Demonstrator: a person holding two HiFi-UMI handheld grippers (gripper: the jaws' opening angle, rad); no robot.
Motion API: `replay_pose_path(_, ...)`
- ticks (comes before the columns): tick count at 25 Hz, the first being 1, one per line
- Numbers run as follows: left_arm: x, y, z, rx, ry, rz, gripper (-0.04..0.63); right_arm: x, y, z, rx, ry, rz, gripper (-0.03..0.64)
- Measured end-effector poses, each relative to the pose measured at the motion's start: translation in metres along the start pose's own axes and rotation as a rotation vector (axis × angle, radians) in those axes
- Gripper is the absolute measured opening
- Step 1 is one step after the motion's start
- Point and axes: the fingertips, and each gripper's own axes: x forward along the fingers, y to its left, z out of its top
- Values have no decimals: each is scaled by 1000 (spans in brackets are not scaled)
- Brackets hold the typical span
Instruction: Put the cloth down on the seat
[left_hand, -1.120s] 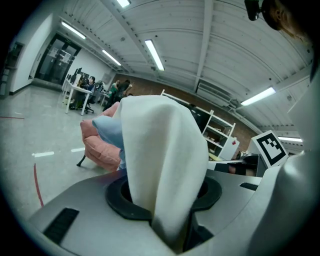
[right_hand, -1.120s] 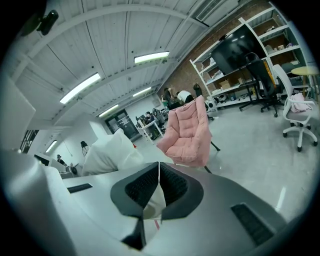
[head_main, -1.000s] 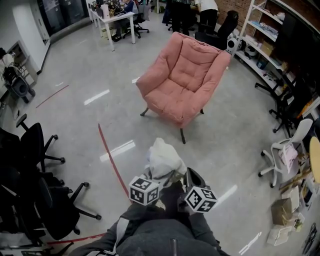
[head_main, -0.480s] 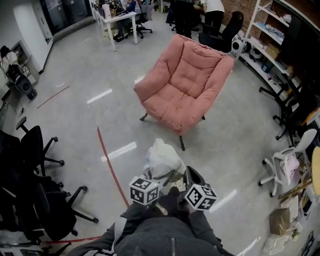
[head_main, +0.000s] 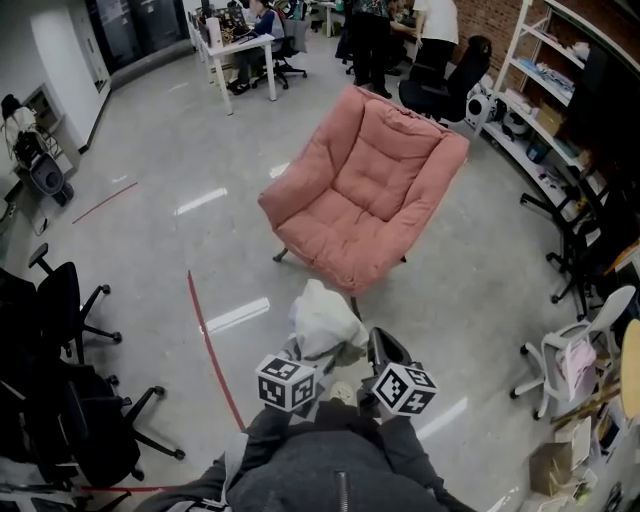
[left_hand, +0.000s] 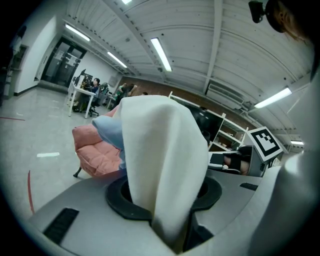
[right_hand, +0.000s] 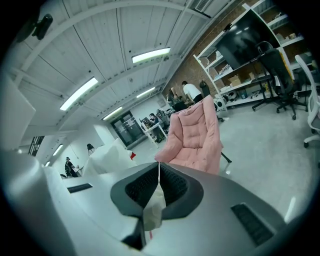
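A pink armchair (head_main: 365, 195) stands on the grey floor ahead, and its seat cushion (head_main: 330, 225) is bare. I hold a bunched white cloth (head_main: 322, 318) in front of me, short of the chair's front edge. My left gripper (head_main: 305, 352) is shut on a thick fold of the cloth (left_hand: 165, 160), which fills the left gripper view. My right gripper (head_main: 372, 348) is shut on a thin edge of the same cloth (right_hand: 154, 207). In the right gripper view the armchair (right_hand: 195, 135) rises just beyond the jaws.
Black office chairs (head_main: 70, 400) crowd the left side. A red tape line (head_main: 210, 345) runs across the floor. A white chair (head_main: 570, 350) and shelving (head_main: 560, 90) line the right. People sit at a white table (head_main: 240, 45) at the back.
Both grippers have moved forward with the cloth, and the armchair now sits nearer and lower in the head view. The hold on the cloth is unchanged.
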Motion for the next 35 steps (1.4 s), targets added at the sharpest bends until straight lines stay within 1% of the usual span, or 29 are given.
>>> replay_pose_path(6, 27, 13, 12, -3, -7, 43, 172, 28, -15, 19, -16, 23, 45, 12)
replay_pose_path(15, 61, 23, 17, -26, -10, 76, 172, 54, -40, 33, -27, 60, 68, 12)
replay_pose_path(19, 71, 21, 19, -28, -14, 79, 172, 59, -50, 39, -18, 61, 63, 12)
replay_pose_path(23, 70, 22, 19, -21, -13, 87, 172, 62, -55, 41, 9, 49, 47, 12)
replay_pose_path(27, 62, 25, 17, -23, -18, 108, 172, 62, -52, 36, 11, 51, 53, 12)
replay_pose_path(31, 57, 28, 15, -40, -17, 122, 172, 59, -51, 31, 22, 61, 51, 12)
replay_pose_path(35, 57, 27, 12, -54, -15, 119, 172, 57, -54, 28, 33, 67, 42, 12)
